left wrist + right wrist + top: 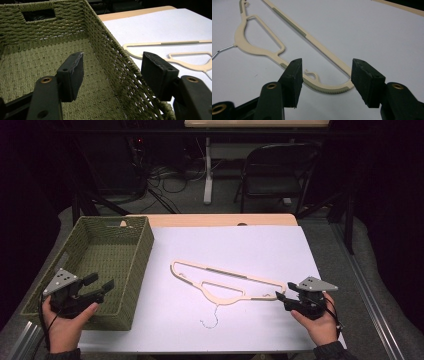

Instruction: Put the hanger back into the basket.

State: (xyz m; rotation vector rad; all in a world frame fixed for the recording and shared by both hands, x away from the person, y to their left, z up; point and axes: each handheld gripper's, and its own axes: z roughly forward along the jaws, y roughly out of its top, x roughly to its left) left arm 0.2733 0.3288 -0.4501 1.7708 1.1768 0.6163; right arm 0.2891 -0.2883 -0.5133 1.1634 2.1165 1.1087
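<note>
Lighting: dim room, background near black; light falls from above onto the white sheet [240, 255], brightest surface, no glare. Shadows soft and faint beneath the hanger [287, 45]. High view grainy, low in detail. Gripper views sharper; woven basket [105, 57] weave crisp just ahead of the jaws, slightly soft farther off.
</note>
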